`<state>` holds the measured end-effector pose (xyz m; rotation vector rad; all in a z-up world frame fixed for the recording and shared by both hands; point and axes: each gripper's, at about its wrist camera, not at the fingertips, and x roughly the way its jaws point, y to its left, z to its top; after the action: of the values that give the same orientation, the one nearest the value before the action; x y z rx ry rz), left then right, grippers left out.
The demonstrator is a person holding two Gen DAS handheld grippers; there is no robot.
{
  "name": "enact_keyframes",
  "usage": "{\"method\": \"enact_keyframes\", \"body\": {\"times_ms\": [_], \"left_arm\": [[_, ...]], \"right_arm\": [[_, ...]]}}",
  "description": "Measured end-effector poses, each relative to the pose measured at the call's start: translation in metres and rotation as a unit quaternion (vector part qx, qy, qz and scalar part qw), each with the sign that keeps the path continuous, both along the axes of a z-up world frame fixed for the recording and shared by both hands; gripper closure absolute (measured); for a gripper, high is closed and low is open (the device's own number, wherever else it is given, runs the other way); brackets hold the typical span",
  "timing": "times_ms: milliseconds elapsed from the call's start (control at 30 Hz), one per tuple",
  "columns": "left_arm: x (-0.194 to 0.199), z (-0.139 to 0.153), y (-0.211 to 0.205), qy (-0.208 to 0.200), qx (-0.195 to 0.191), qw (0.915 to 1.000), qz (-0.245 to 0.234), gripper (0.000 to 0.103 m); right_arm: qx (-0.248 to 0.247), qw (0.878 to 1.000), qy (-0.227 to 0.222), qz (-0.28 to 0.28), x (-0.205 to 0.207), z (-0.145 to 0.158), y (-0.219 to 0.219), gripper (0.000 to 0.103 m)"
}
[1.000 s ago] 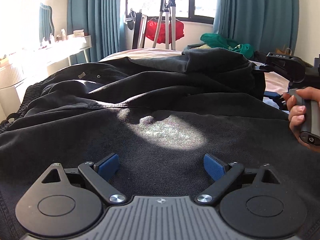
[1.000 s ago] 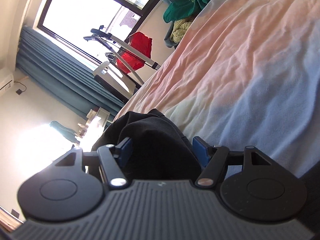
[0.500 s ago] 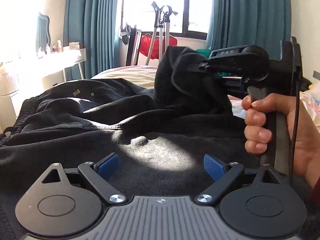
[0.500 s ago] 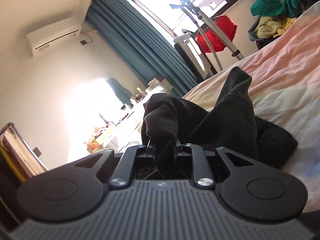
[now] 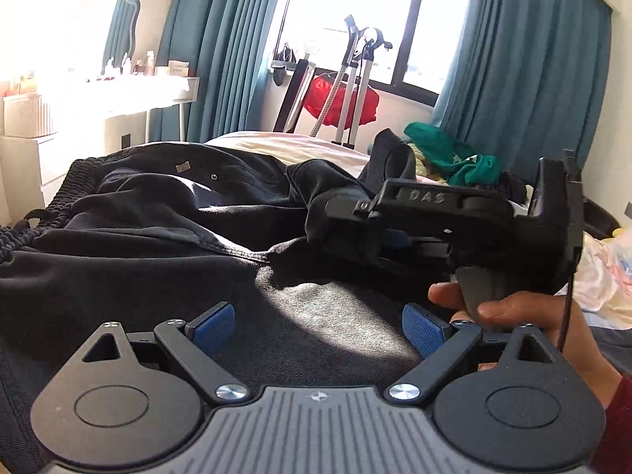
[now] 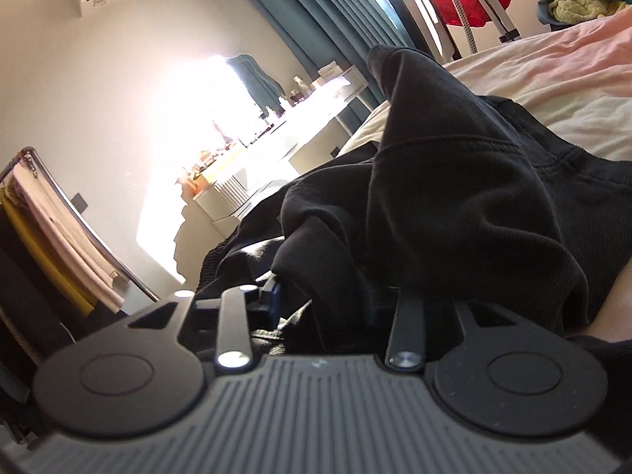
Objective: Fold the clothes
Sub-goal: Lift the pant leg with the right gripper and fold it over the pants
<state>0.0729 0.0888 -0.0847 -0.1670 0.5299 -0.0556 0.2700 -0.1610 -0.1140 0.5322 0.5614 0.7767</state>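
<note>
A pair of black trousers (image 5: 130,260) lies spread over the bed (image 6: 553,79), the elastic waistband toward 9 o'clock in the left wrist view and the legs running off toward 3 o'clock. The step in hand looks like the first fold: one leg end (image 6: 446,181) is brought over the body of the garment, and it now stands in a loose peak around 1 o'clock from the left gripper.

The right gripper (image 6: 335,300) is with this bunched cloth. Its jaws are opening, and the fabric sits between them and drapes over the right finger; I think the pads no longer press on it, but the cloth hides the tips, so this is not certain. A hand (image 5: 505,316) holds its handle at 3 o'clock in the left wrist view.

The left gripper (image 5: 316,324) hovers low over the flat part of the trousers, its blue pads (image 5: 213,322) wide apart with nothing between them.

In my judgement the next move is to let the leg end fall flat, then draw the right gripper clear without dragging the cloth back. The peak would need smoothing, and the left gripper is well placed to hold the lower layer down while this is done
</note>
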Motion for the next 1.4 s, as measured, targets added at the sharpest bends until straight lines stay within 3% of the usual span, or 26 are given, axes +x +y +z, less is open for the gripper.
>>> {"method": "enact_keyframes", "body": {"times_ms": [33, 67, 167, 233, 300, 400, 500, 600, 667, 800, 867, 933, 1033, 1100, 1233, 1400], "left_arm": [[0.0, -0.001, -0.002, 0.0, 0.006, 1.0, 0.0, 0.009], [0.0, -0.002, -0.004, 0.001, 0.013, 0.9999, 0.0, 0.009], [-0.001, -0.006, -0.013, 0.004, 0.028, 0.9995, -0.014, 0.009], [-0.001, -0.009, -0.019, 0.009, 0.03, 0.9992, -0.027, 0.009], [-0.002, -0.01, -0.023, 0.011, 0.032, 0.9988, -0.035, 0.009], [-0.004, -0.012, -0.028, 0.011, 0.035, 0.9983, -0.044, 0.009], [-0.004, -0.013, -0.031, 0.011, 0.038, 0.998, -0.049, 0.009], [-0.004, -0.014, -0.032, 0.013, 0.038, 0.998, -0.048, 0.009], [-0.001, -0.016, -0.032, 0.019, 0.036, 0.9981, -0.046, 0.009], [0.003, -0.02, -0.03, 0.03, 0.025, 0.9982, -0.045, 0.009], [0.005, -0.023, -0.03, 0.033, 0.026, 0.9982, -0.042, 0.009], [0.007, -0.025, -0.03, 0.034, 0.027, 0.9983, -0.04, 0.009], [0.007, -0.025, -0.031, 0.028, 0.031, 0.9986, -0.033, 0.009], [0.007, -0.025, -0.032, 0.023, 0.033, 0.9987, -0.031, 0.009], [0.004, -0.023, -0.03, 0.014, 0.035, 0.9989, -0.026, 0.009], [-0.002, -0.017, -0.029, -0.002, 0.03, 0.9992, -0.026, 0.009]], "right_arm": [[0.021, 1.0, -0.013, 0.005, -0.001, 0.007, -0.008, 0.037], [0.042, 0.999, -0.027, 0.009, -0.002, 0.014, -0.015, 0.032], [0.118, 0.992, -0.051, -0.004, 0.002, 0.03, -0.051, 0.03], [0.154, 0.986, -0.048, -0.046, 0.005, 0.035, -0.079, 0.03], [0.176, 0.977, -0.023, -0.116, 0.009, 0.031, -0.11, 0.03], [0.163, 0.958, 0.063, -0.226, 0.026, 0.005, -0.148, 0.029], [0.171, 0.942, 0.153, -0.243, 0.036, -0.043, -0.163, 0.034], [0.135, 0.938, 0.199, -0.248, 0.044, -0.071, -0.153, 0.045], [0.09, 0.944, 0.199, -0.249, 0.051, -0.069, -0.138, 0.05], [0.105, 0.951, 0.193, -0.217, 0.058, -0.069, -0.124, 0.051], [0.069, 0.957, 0.188, -0.208, 0.064, -0.067, -0.112, 0.065], [0.053, 0.956, 0.189, -0.218, 0.066, -0.07, -0.105, 0.087], [0.042, 0.955, 0.169, -0.238, 0.06, -0.066, -0.099, 0.096], [0.036, 0.955, 0.152, -0.254, 0.054, -0.058, -0.096, 0.097], [0.023, 0.945, 0.109, -0.306, 0.037, -0.027, -0.105, 0.097], [0.061, 0.907, 0.075, -0.41, 0.006, 0.015, -0.178, 0.097]]}}
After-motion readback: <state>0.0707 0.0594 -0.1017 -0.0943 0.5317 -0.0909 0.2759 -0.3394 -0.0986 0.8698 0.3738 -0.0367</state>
